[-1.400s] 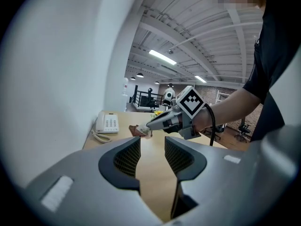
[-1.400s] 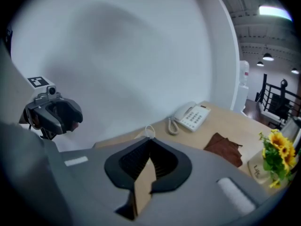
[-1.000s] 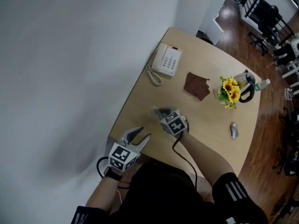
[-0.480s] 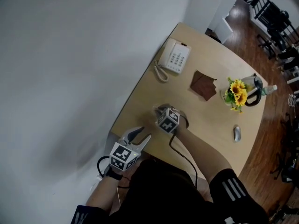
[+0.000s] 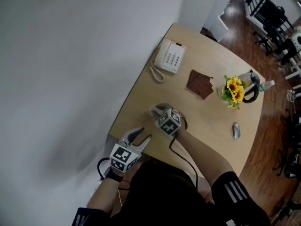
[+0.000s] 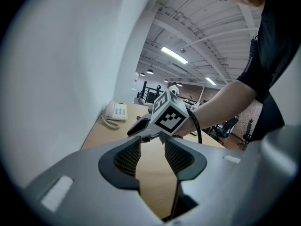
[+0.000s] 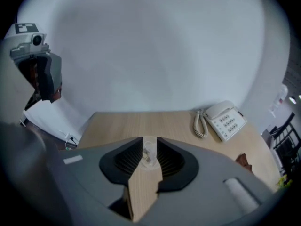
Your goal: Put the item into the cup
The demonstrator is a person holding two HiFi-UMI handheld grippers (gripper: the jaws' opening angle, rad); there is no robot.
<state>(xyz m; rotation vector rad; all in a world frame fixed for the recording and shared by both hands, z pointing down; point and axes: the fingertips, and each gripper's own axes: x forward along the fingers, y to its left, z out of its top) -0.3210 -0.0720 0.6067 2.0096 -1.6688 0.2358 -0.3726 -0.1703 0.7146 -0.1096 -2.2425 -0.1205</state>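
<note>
A small clear cup with a small item inside sits between the jaws of my right gripper, which is shut on it just above the wooden table. In the head view the right gripper is over the table's near left part, and the cup shows faintly at its tip. My left gripper hangs open at the table's near edge, with nothing between its fingers. Seen from the left gripper, the right gripper's marker cube is just ahead.
A white telephone lies at the far left of the table by the wall. A brown cloth, a vase of sunflowers, a dark-handled jug and a grey mouse sit further right. Chairs stand on the wooden floor beyond.
My right gripper has shifted a little to the left and turned, still holding the cup. The left gripper has stayed in place.
</note>
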